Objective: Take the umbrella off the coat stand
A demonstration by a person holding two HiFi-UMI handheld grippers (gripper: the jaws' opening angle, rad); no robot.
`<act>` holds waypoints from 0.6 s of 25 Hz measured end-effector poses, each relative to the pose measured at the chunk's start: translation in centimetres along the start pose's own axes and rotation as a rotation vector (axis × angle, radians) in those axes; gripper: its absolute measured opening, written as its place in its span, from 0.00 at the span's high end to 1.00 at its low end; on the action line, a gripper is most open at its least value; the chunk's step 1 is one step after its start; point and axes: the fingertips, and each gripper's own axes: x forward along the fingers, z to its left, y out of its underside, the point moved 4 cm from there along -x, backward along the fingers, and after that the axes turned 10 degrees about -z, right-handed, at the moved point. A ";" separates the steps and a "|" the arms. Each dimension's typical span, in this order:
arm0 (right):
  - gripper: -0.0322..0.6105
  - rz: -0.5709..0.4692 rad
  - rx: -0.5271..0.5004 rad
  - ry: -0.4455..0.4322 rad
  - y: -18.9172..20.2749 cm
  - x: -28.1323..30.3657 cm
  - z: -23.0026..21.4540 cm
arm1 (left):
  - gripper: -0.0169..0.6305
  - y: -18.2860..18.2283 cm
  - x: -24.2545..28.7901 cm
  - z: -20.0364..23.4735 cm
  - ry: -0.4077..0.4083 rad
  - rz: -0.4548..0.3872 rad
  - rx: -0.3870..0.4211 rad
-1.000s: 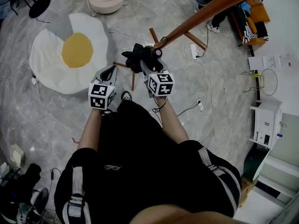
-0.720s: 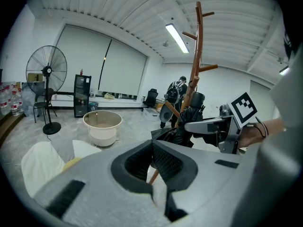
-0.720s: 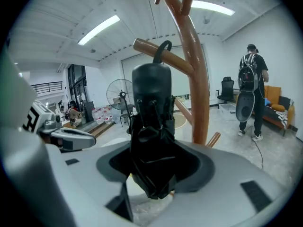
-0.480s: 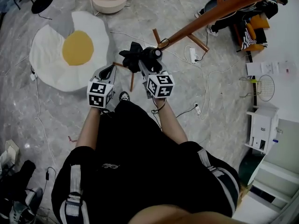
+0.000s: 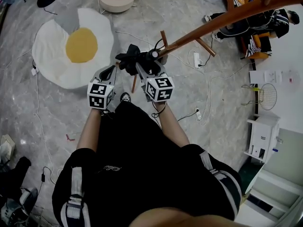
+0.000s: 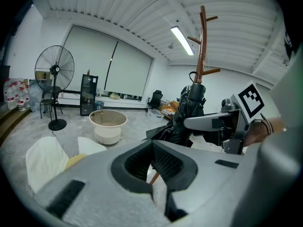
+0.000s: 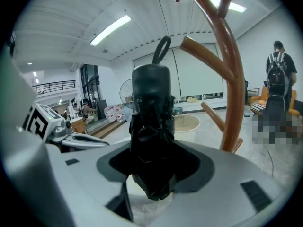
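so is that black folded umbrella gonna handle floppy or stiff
Probably stiff along its core: the umbrella stands upright in the right claw without sagging. Its loose black folds look soft, so the grip may squash in. Its strap loop could snag the coat stand.

All in black
Short-sleeved top, pale stripes down both sides; grey left gripper [image 5: 109,73] and right gripper [image 5: 143,65] bear black-and-white marker cubes [image 5: 158,89].
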 end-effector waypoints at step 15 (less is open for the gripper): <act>0.59 0.017 -0.081 -0.186 -0.7 3.8 6.2 | 0.97 -0.6 -5.3 4.8 -0.199 -0.073 -0.055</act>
